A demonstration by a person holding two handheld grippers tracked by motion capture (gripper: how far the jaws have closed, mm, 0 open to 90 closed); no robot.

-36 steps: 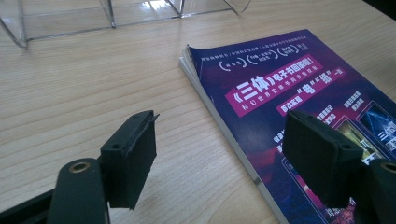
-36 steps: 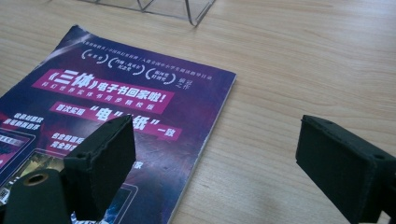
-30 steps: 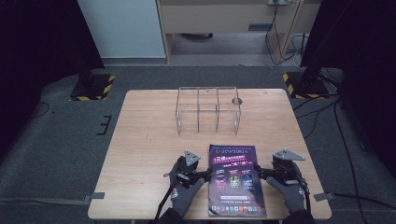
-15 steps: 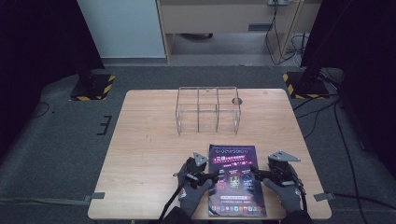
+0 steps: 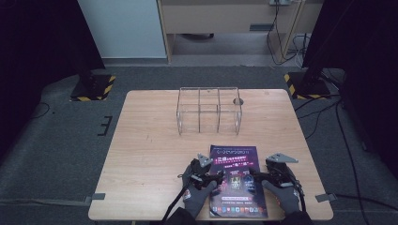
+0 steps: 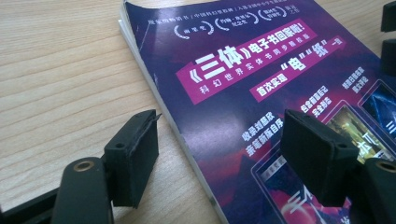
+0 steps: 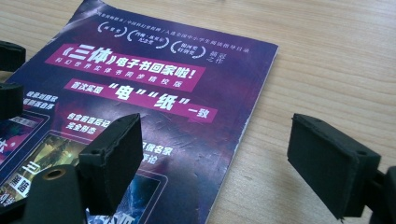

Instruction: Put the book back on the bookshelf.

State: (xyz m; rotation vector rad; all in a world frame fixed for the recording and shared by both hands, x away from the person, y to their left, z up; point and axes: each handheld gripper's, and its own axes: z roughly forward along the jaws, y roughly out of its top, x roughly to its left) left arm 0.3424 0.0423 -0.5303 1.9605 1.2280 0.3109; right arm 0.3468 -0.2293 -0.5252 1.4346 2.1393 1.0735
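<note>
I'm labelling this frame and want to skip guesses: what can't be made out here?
- High view: small print on the magazine, too small and blurred.
- High view: whether either jaw pad touches the cover, hidden by the gloved hands.
- Left gripper view: the magazine's near corner, cut off by the bottom edge.
- High view: the small round thing behind the clear organiser, too small.

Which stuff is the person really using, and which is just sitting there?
In use:
- purple glossy magazine
- left gripper, jaws open astride its edge
- right gripper, jaws open astride the other edge

Just sitting there:
- clear acrylic divided box
- light wooden table
</note>
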